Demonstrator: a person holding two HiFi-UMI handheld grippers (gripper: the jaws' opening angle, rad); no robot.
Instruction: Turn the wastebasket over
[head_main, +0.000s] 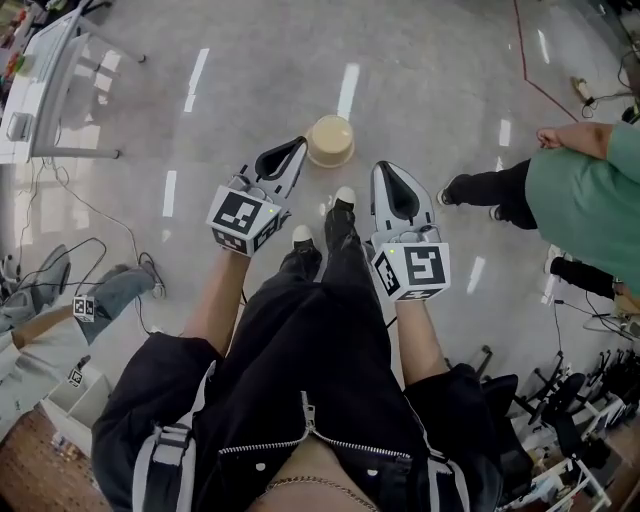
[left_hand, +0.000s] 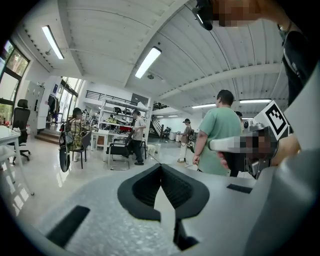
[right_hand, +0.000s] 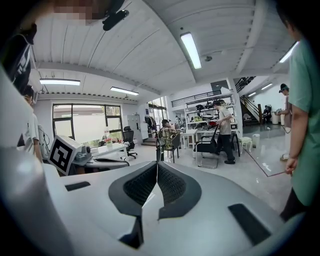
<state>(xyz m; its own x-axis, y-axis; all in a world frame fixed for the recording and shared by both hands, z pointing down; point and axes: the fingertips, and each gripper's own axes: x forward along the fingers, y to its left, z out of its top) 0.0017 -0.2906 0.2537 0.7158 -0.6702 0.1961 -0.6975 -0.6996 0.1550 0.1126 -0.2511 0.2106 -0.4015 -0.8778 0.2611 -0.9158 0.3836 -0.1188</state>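
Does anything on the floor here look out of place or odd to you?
The beige wastebasket on the floor ahead of the person's shoes seems to stand upside down: closed end up, wider rim down, though that's hard to be sure of from above. Nothing looks spilled.

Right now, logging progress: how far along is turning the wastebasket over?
Done: nothing evident; the wastebasket stands on the floor ahead, and which end is up cannot be told. In hand: nothing; left tool and right tool are shut, empty, apart from it. Left: reach, grip, flip.
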